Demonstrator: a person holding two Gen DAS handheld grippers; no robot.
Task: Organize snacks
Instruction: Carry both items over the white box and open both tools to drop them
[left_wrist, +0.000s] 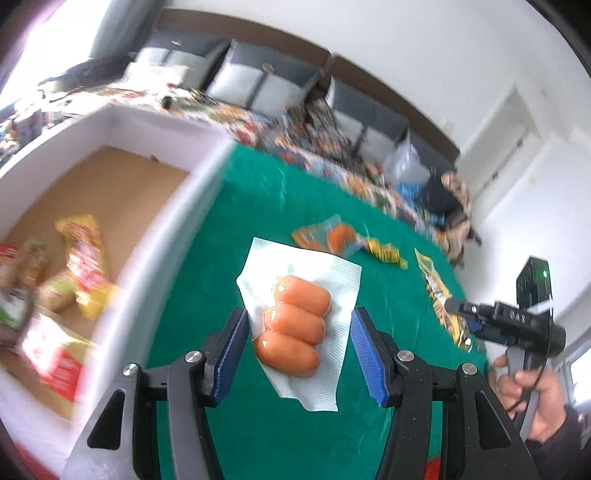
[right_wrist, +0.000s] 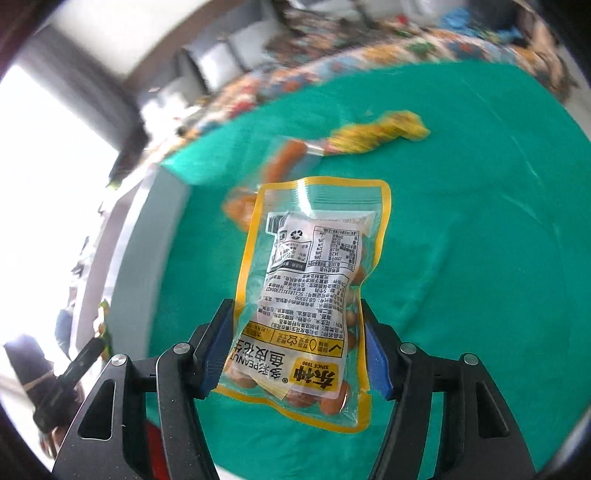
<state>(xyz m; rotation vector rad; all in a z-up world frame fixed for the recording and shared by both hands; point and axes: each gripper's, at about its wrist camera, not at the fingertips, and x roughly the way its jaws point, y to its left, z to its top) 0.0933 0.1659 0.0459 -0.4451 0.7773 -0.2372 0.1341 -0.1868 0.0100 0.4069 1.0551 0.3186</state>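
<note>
My left gripper (left_wrist: 297, 332) is shut on a clear vacuum pack of three orange sausages (left_wrist: 295, 325), held up above the green tablecloth (left_wrist: 258, 192); both blue pads press on the pack's side edges. My right gripper (right_wrist: 297, 349) is shut on a yellow-rimmed peanut bag (right_wrist: 310, 280), printed back side up, with the pads on its two long edges. In the left wrist view the right gripper (left_wrist: 452, 306) shows at the far right with that bag (left_wrist: 436, 288) hanging from it, and a hand (left_wrist: 535, 391) grips its handle.
A white box (left_wrist: 192, 206) with a brown cardboard floor stands left of the cloth and holds several snack packs (left_wrist: 85, 258). On the cloth lie an orange sausage pack (left_wrist: 332, 238) (right_wrist: 284, 158) and a twisted yellow pack (left_wrist: 384, 253) (right_wrist: 380, 134). A patterned cloth and grey bins lie beyond.
</note>
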